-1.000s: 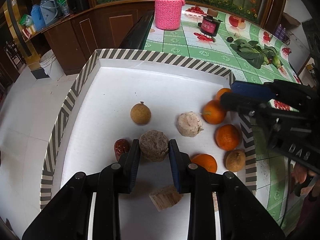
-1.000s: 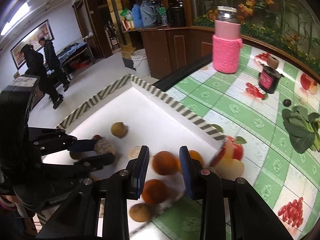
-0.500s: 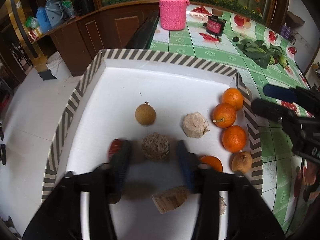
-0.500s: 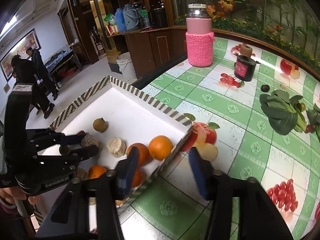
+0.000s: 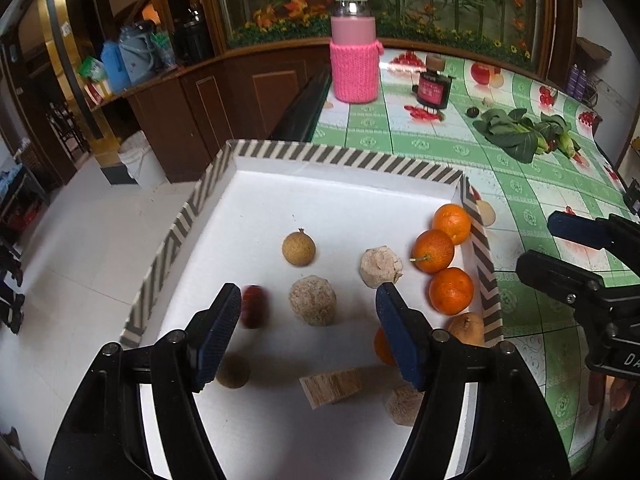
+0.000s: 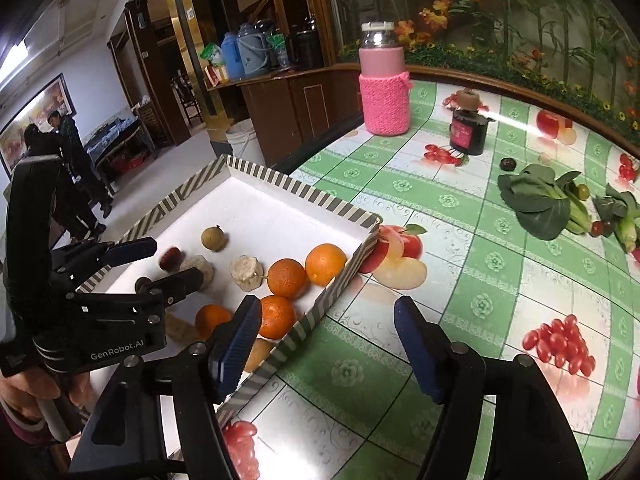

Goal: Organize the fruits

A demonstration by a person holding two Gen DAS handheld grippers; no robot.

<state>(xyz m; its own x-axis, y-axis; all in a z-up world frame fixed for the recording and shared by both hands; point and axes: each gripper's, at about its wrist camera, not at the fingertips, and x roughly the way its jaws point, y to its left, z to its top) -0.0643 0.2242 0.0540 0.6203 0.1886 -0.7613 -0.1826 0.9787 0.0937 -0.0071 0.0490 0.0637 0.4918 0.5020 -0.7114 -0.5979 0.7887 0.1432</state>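
Observation:
A white tray with a striped rim [image 5: 344,156] [image 6: 288,186] holds several oranges [image 5: 434,250] [image 6: 286,278] along its right side, a brown round fruit [image 5: 298,247], a red date [image 5: 253,305], and rough tan lumps [image 5: 313,300] [image 5: 380,266]. My left gripper [image 5: 310,338] is open and empty, raised above the tan lump in the tray's near half. My right gripper [image 6: 326,342] is open and empty, over the tablecloth just right of the tray's rim. Each gripper shows in the other's view.
A pink-sleeved bottle [image 5: 354,62] [image 6: 384,92] and a dark jar [image 6: 467,130] stand at the table's far side. Leafy greens [image 6: 538,202] lie at the right. The tray overhangs the table's left edge above the floor. A tan block [image 5: 330,386] lies in the tray's near part.
My left gripper has opened, let go of the tan lump and lifted back. My right gripper has opened and moved right, out of the tray to over the tablecloth.

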